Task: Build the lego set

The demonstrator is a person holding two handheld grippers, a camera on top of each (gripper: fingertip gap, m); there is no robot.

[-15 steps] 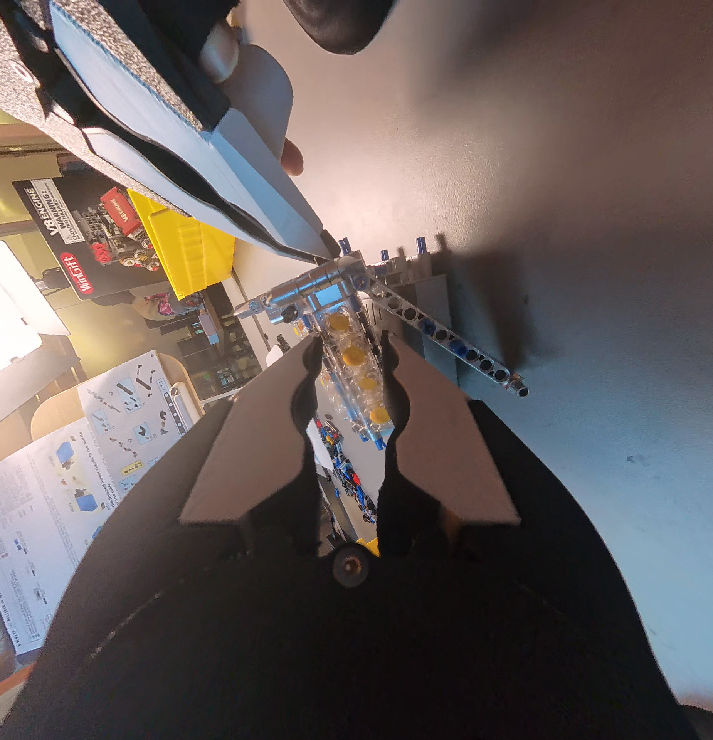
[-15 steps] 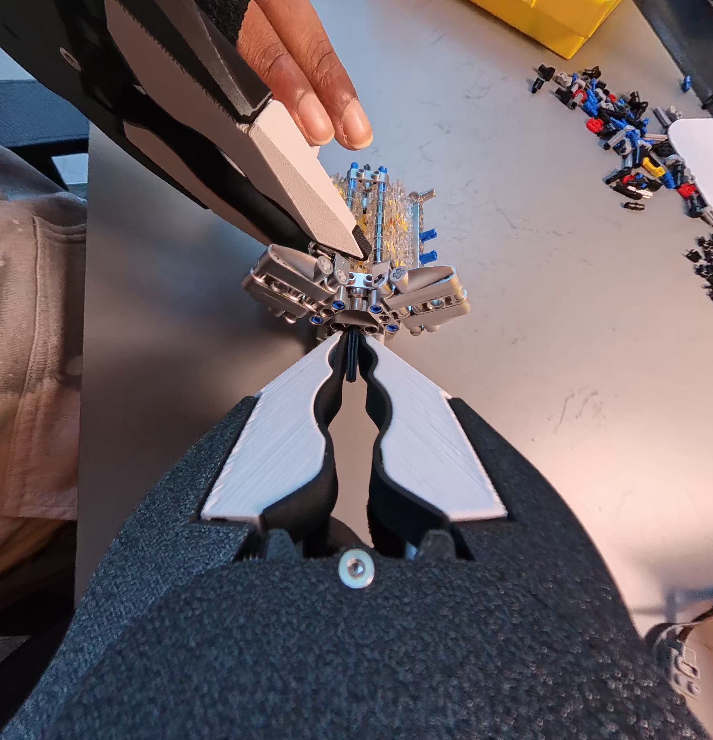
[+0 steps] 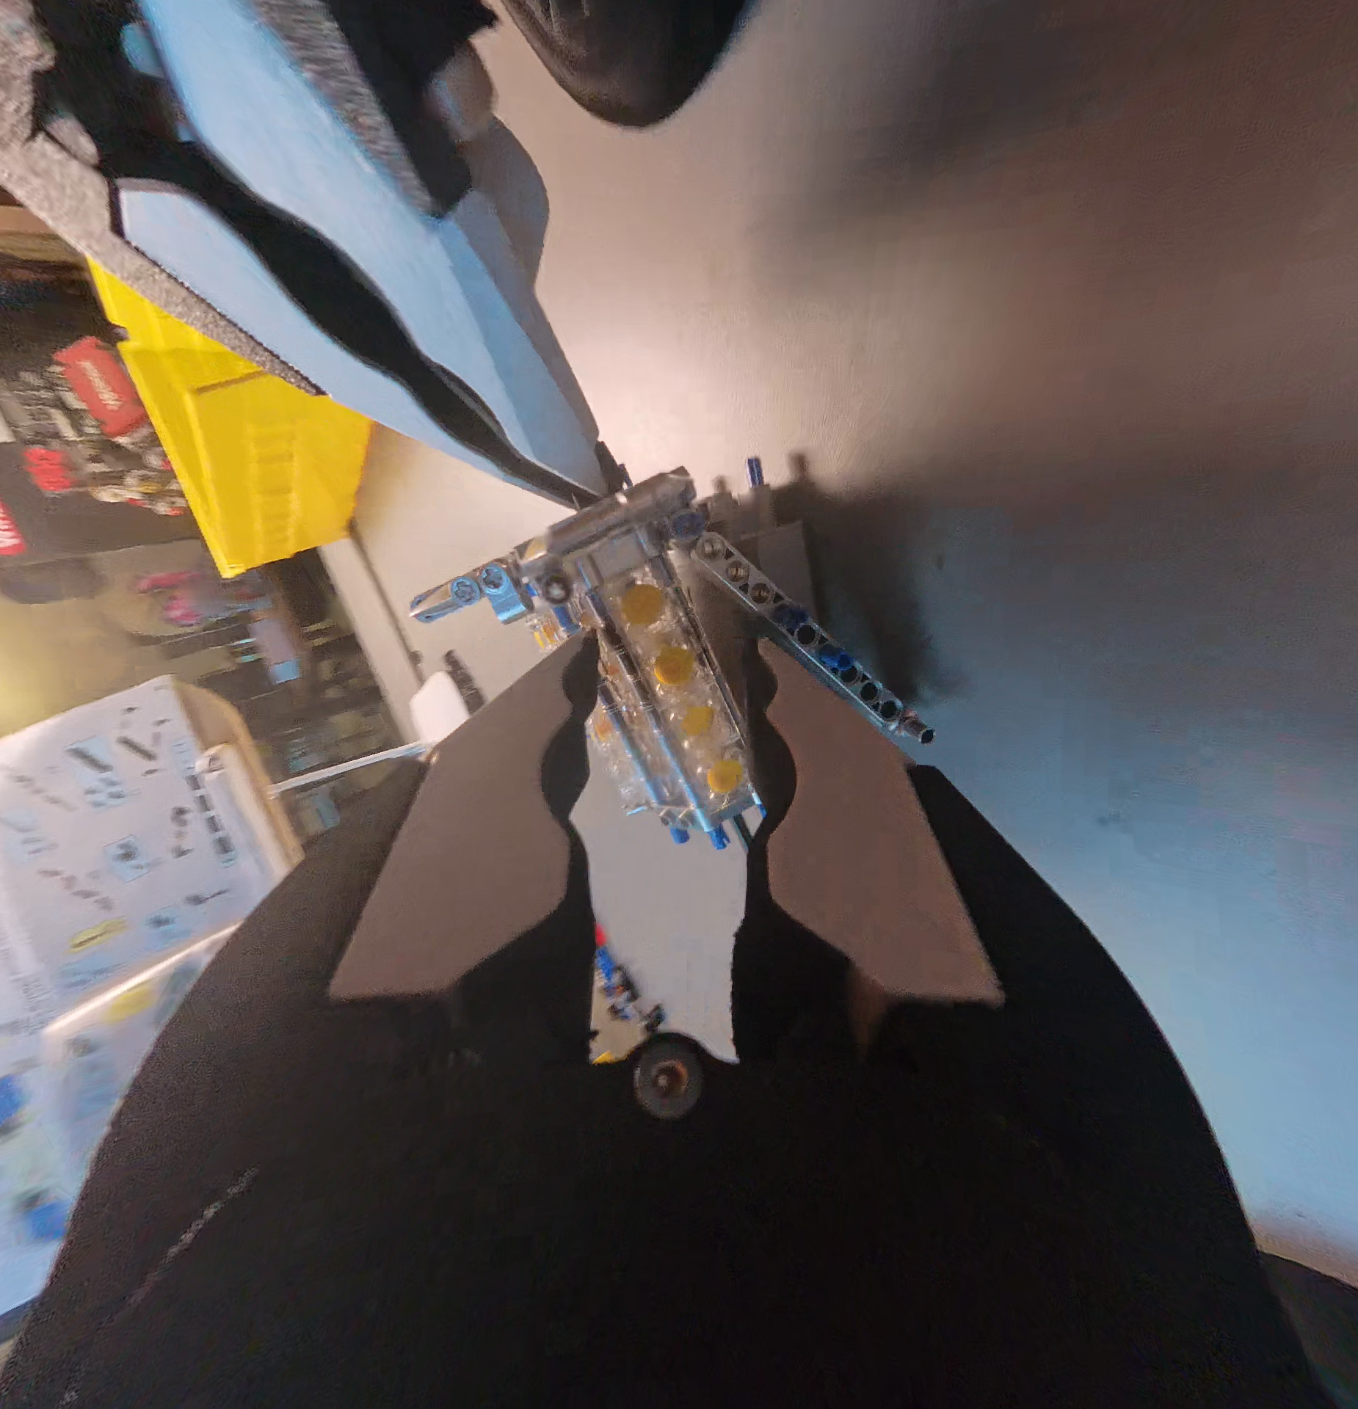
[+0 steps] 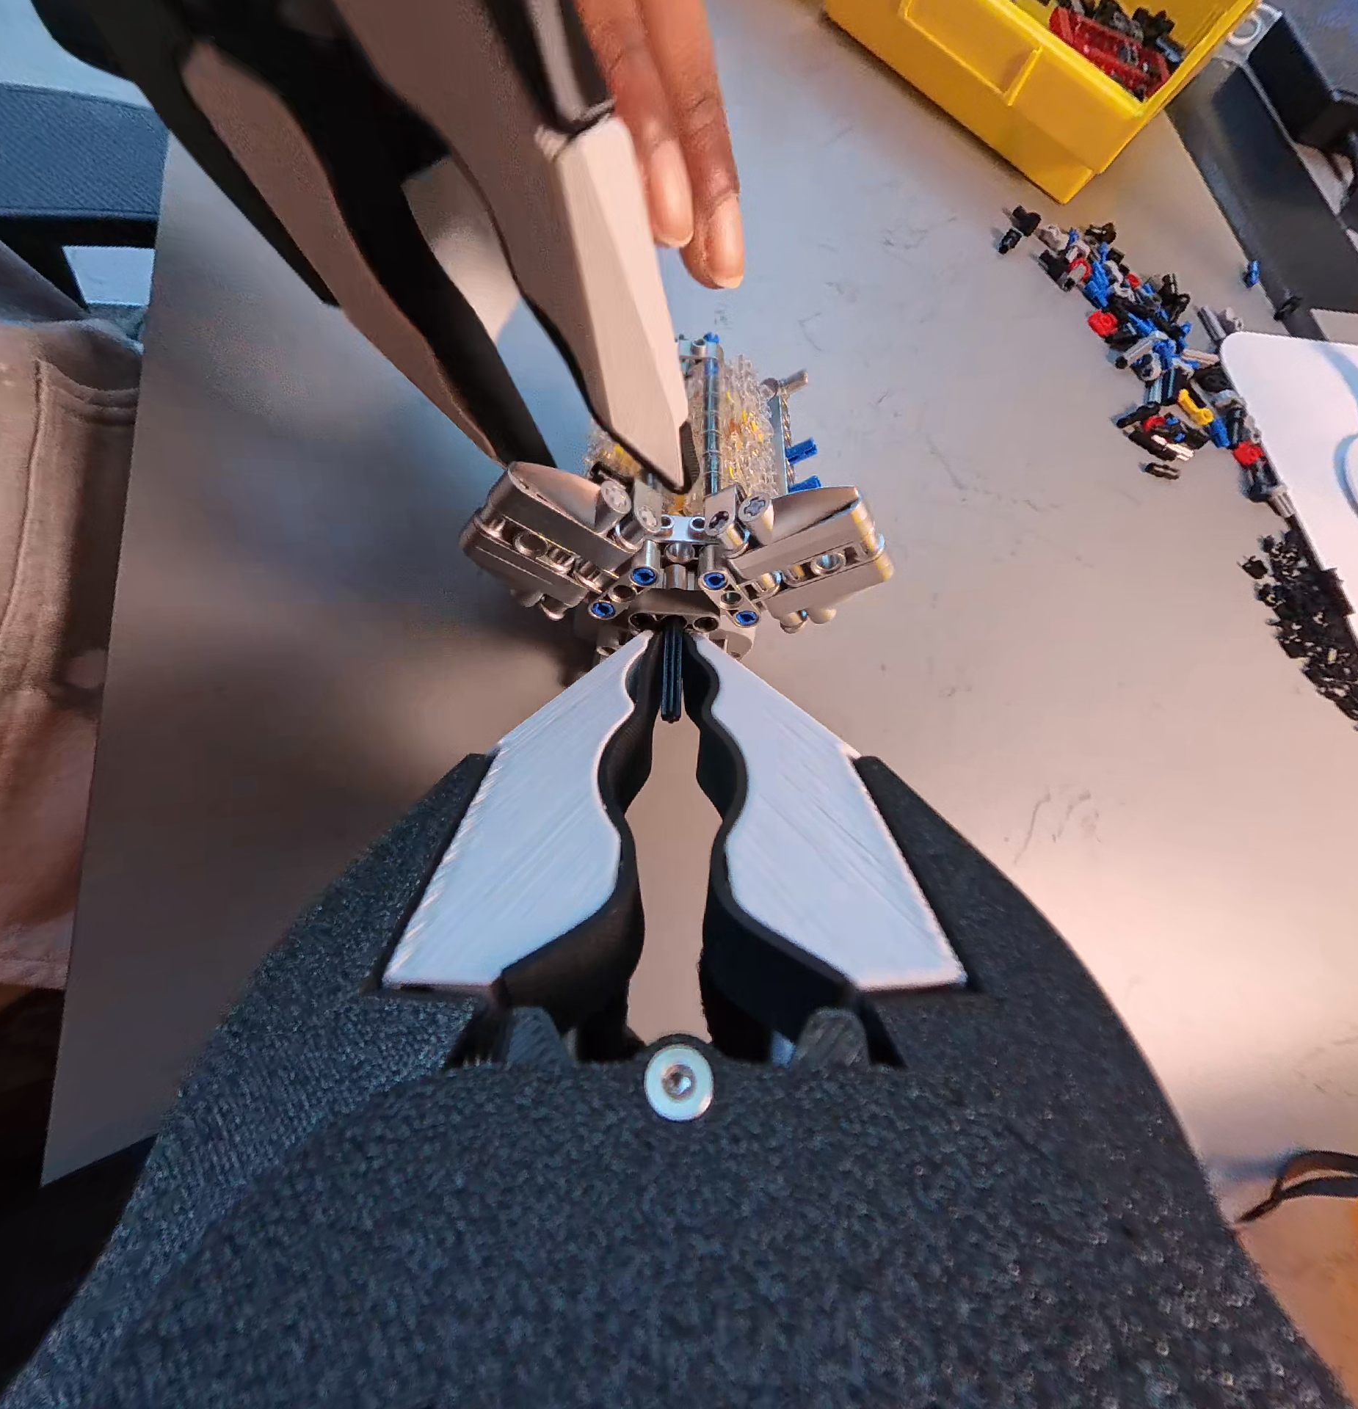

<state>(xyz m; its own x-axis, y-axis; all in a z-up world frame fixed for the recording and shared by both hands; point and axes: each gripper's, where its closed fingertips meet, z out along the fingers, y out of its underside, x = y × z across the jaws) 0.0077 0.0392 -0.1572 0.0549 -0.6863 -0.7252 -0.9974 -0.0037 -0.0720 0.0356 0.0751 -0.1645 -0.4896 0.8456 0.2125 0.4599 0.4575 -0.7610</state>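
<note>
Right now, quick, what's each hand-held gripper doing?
Left hand-held gripper: closed on the toy engine model, around its clear cylinder block.
Right hand-held gripper: closed on the black axle at the model's front.

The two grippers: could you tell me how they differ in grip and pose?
The left gripper clamps the engine model with jaws wide around its clear block; the right gripper has jaws nearly closed on a thin black axle. The left gripper angles down from above; the right gripper meets the model's front end. Both touch the same model.
</note>
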